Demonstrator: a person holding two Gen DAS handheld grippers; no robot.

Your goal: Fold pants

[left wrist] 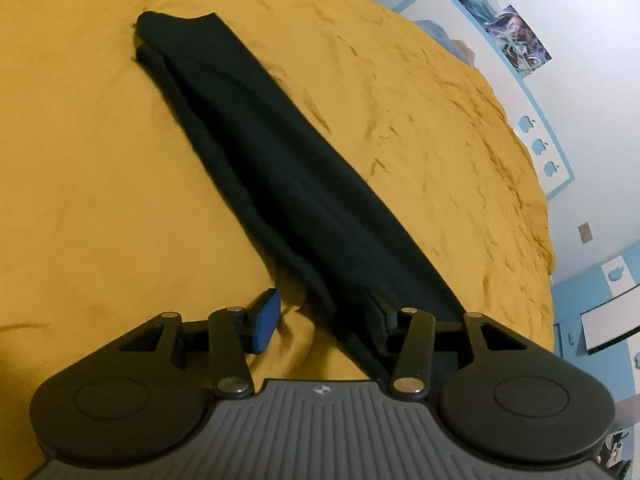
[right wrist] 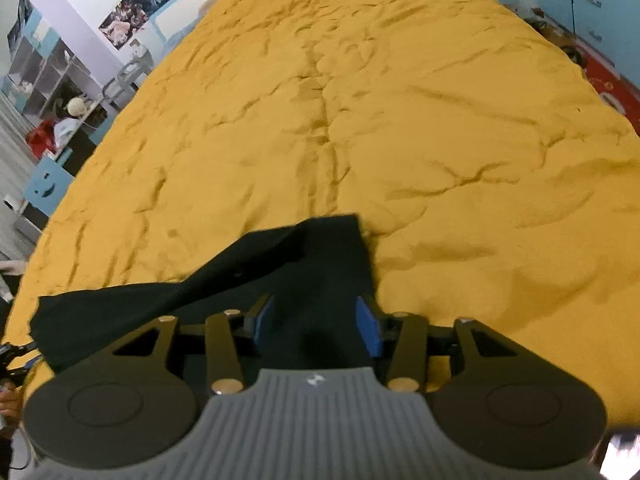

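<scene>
Lying as a long dark strip on the yellow bedspread (left wrist: 100,200), the pants (left wrist: 280,168) stretched away ahead of the left gripper (left wrist: 324,316), already folded lengthwise. Its jaws stood spread; the near end of the cloth passed by the right-hand finger, and the blue pad (left wrist: 264,322) was bare. The right gripper (right wrist: 316,322) was spread too, with the other end of the pants between its pads, not pinched. The cloth looked soft, light and limp, so it would probably sag and slip; the best hold seemed the thick end edges.
</scene>
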